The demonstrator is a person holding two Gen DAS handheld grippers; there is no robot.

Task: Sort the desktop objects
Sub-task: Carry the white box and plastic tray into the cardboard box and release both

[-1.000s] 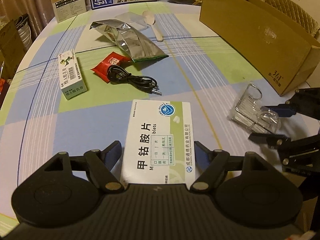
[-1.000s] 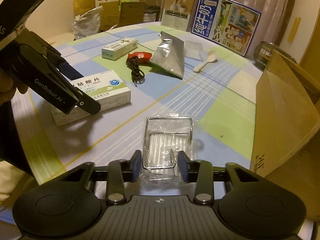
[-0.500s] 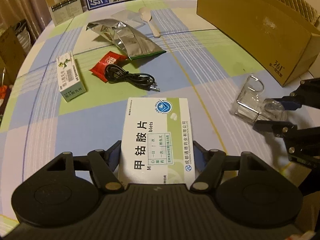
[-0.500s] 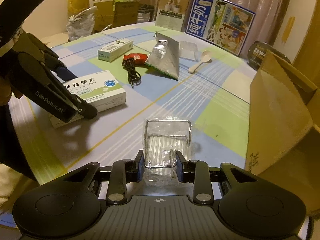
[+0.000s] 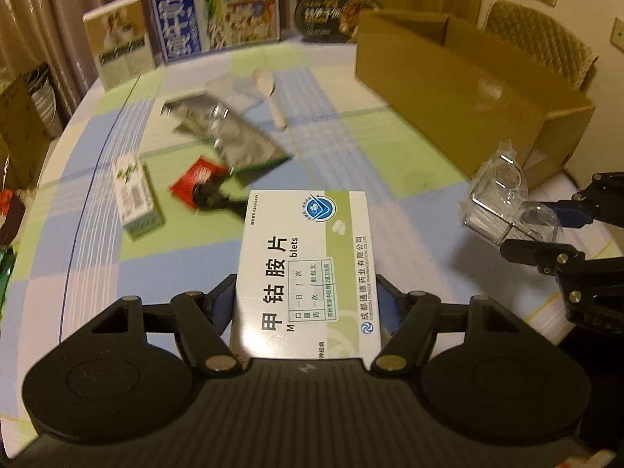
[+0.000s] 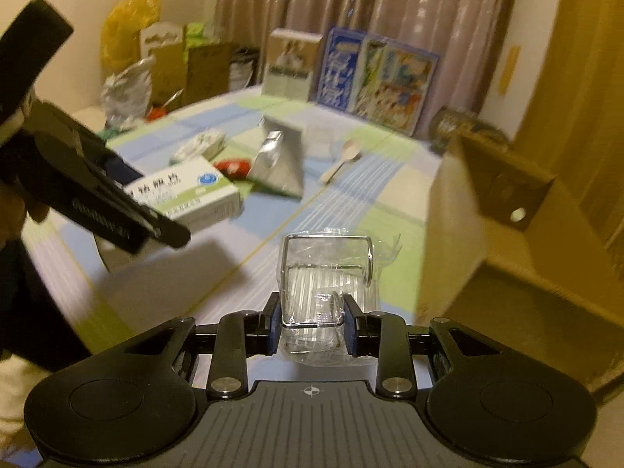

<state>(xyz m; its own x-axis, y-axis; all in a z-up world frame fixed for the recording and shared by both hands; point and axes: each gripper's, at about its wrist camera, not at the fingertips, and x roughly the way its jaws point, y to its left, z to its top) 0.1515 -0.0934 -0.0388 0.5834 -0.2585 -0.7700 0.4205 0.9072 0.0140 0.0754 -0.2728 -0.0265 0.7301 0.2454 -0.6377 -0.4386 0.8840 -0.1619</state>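
- Left hand-held gripper (image 5: 306, 304), in the left wrist view, is seen clamped on a white and green medicine box (image 5: 308, 269), its pads pressed to the box's two long sides; the box is held clear of the checked table (image 5: 97, 269).
- At 3 o'clock in that view, the right hand-held gripper (image 5: 546, 230) is seen closed on a clear plastic packet with a wire frame (image 5: 503, 206).
- At 9 o'clock a small green and white carton (image 5: 134, 195) is seen lying on the table, with a red sachet (image 5: 197, 181) just beside it and a silver foil pouch (image 5: 230, 136) at 11 o'clock.
- At 1 o'clock an open cardboard box (image 5: 460, 97) is seen standing on the table.
- In the right wrist view, the right hand-held gripper (image 6: 312, 321) is shown narrowly closed on the clear packet (image 6: 323, 273), held above the table.
- At 9 o'clock there, the left hand-held gripper (image 6: 156, 210) is shown carrying the medicine box (image 6: 195, 191).
- At 3 o'clock the cardboard box (image 6: 507, 241) is seen close by; a pale spoon (image 6: 343, 160) lies at 12 o'clock.
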